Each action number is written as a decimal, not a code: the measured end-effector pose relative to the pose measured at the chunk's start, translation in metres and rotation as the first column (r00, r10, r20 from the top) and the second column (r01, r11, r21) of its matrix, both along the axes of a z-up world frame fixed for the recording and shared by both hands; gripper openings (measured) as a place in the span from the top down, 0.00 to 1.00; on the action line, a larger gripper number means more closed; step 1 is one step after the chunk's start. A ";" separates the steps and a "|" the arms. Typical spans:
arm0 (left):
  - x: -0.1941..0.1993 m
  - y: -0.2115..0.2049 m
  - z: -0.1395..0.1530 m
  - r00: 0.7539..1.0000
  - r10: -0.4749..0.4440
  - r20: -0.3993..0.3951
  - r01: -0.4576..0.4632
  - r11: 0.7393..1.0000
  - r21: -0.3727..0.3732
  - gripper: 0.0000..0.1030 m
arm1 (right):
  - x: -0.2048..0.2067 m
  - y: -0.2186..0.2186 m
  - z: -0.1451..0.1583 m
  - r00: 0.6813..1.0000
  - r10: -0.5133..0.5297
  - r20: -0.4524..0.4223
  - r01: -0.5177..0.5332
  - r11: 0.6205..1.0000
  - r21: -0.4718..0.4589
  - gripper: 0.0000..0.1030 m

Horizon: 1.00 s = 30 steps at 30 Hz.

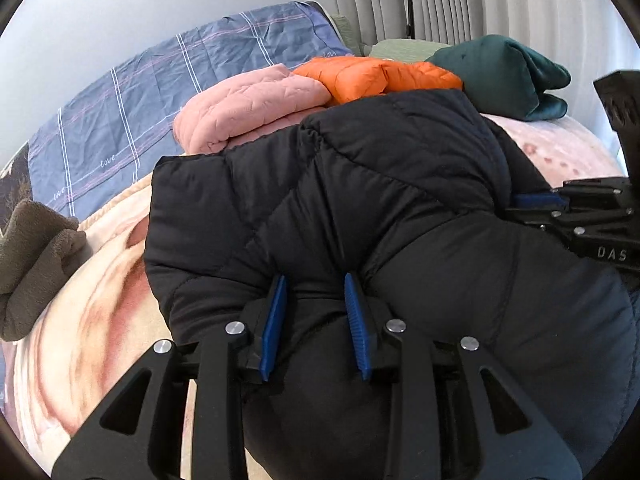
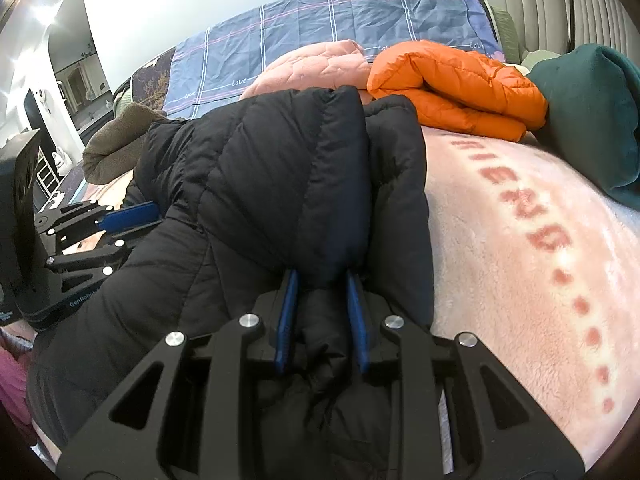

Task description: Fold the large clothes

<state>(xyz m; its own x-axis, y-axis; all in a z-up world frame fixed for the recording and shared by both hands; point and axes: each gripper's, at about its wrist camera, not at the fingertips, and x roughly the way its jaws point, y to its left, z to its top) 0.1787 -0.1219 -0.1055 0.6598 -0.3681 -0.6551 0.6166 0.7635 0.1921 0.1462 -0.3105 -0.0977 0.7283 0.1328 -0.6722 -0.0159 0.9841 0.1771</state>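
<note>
Black jacket (image 1: pixel 360 208) lies bunched on the pink blanket (image 2: pixel 520 260), near the folded orange jacket (image 2: pixel 452 84). Left tongs (image 1: pixel 316 320) and right tongs (image 2: pixel 322 316) each clamp a fold of it, likely to carry both edges over together.

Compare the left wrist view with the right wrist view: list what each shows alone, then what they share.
Only the left wrist view shows the left gripper head-on, its blue pads either side of a bulge of the black puffer jacket, and a dark cable hanging down the ribbed wall.

Only the right wrist view shows the right gripper clamped on a jacket fold, the red lettering on the pink blanket, and a doorway into another room.

Both share the jacket, the folded orange jacket, pink quilted jacket, teal garment, brown fleece garment and blue checked sheet.
</note>
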 end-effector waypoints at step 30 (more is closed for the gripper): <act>-0.173 0.045 0.002 0.999 -0.039 -0.027 0.038 0.999 -0.038 0.41 | 0.000 -0.008 0.000 1.000 0.007 0.008 -0.007 0.999 0.040 0.75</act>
<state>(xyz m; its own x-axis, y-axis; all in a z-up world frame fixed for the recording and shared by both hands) 0.0053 -0.0773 -0.1034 0.6268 -0.4172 -0.6581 0.6500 0.7457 0.1464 0.1459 -0.3185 -0.0982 0.7328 0.1647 -0.6602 -0.0242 0.9760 0.2166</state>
